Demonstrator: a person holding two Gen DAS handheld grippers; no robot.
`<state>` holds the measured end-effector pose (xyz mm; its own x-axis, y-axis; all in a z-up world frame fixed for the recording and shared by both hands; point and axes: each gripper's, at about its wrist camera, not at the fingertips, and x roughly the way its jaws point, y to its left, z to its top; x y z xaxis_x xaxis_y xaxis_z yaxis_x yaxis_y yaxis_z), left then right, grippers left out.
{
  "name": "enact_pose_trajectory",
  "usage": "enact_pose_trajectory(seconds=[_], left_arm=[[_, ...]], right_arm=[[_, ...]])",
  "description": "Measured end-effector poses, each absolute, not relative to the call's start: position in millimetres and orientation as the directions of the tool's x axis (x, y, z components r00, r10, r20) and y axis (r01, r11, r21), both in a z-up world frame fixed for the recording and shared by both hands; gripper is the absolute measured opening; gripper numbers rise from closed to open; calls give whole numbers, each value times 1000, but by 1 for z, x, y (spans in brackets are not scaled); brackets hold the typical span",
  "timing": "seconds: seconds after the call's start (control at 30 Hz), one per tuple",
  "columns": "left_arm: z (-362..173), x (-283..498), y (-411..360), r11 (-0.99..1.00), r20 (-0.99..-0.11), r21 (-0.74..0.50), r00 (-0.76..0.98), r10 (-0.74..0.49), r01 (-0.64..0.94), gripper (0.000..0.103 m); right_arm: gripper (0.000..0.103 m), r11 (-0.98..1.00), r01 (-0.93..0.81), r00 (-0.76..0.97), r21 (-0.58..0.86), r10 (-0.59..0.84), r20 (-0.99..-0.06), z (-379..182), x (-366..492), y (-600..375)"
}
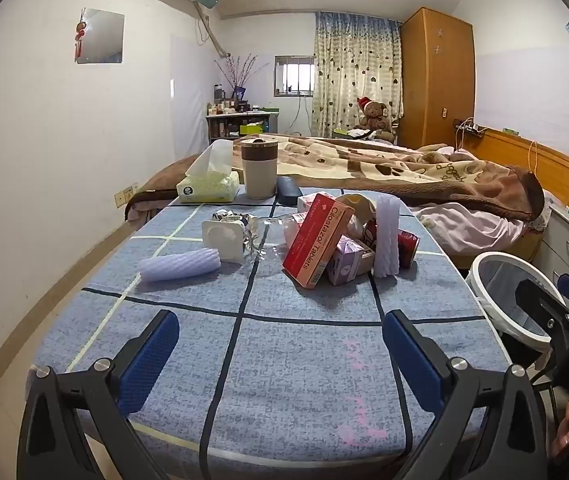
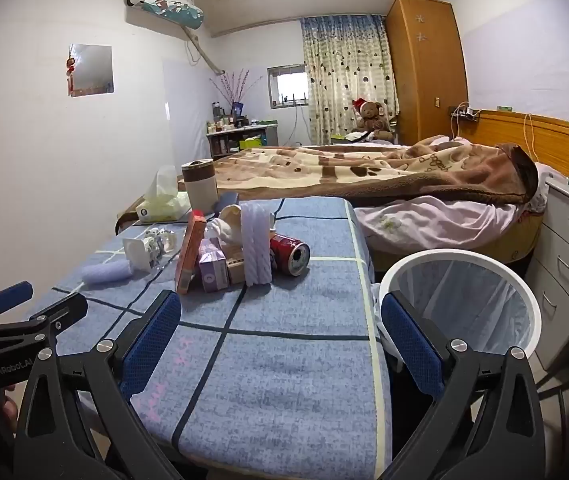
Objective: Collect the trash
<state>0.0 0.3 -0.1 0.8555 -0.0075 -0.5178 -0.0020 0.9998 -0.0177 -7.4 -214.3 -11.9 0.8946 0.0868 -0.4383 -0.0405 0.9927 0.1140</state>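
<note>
Nothing collected yet, to judge by the pictures. White round waste bin [image 2: 460, 304] with a clear liner standing on the floor just beside the right edge of the blue checked tablecloth-covered table [image 2: 284, 380]; no rubbish visible in the part of the liner that shows, though the bottom stays hidden.

All trash still on the table, well short of the bin. Nearest the bin: crushed red drinks can [image 2: 290, 254] lying on its side. Farther from the bin, in one cluster: white ribbed foam sleeve [image 2: 257, 246] standing upright, small lilac carton [image 2: 213, 270], red and pink tablet box [image 1: 316, 240] leaning on the pile. Farther still: crumpled clear plastic bottle [image 1: 272, 232], white square plastic cup [image 1: 222, 238], lilac ribbed foam sleeve [image 1: 180, 268] lying flat, farthest from the bin.

Left gripper [image 1: 280, 360] and right gripper [image 2: 280, 344] both hovering over the near end of the table, fingers spread wide, pinching nothing. Whole clearing job left: every piece to be lifted and dropped in the bin.
</note>
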Motion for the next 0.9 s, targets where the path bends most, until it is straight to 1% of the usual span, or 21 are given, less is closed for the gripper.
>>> enact_pose_trajectory(seconds=[0.03,0.07,0.1,0.2,0.23,0.3,0.57,0.9], left_arm=[[0,0,0,1000,-527,-8,850,-2,-3,103],[0,1,0,1000,-527,-11,850,-3,-3,103],[0,1,1,1000,-528,-13,849,-5,-3,103],[-1,4,2,1000,-530,-17,848,-7,-3,103],[0,-1,1,1000,-515,-6,857,-1,-2,103],[1,-3,0,1000,-513,-7,858,-5,2,103],[-1,2,0,1000,-517,-15,856,-13,7,103],[-1,3,-4,1000,-516,-10,857,-15,12,103]], right_arm=[[102,993,-42,895,114,88,-436,-11,-9,-214],[102,992,-34,882,125,89,-463,-11,-7,-215],[102,992,-32,881,124,86,-465,-11,-6,-215],[102,992,-35,888,123,87,-451,-11,-8,-215],[102,992,-34,889,123,86,-449,-11,-7,-216],[102,992,-33,890,121,84,-449,-13,-6,-215],[102,993,-27,895,114,75,-441,-11,-9,-216],[102,996,-9,894,92,50,-446,-11,-7,-216]])
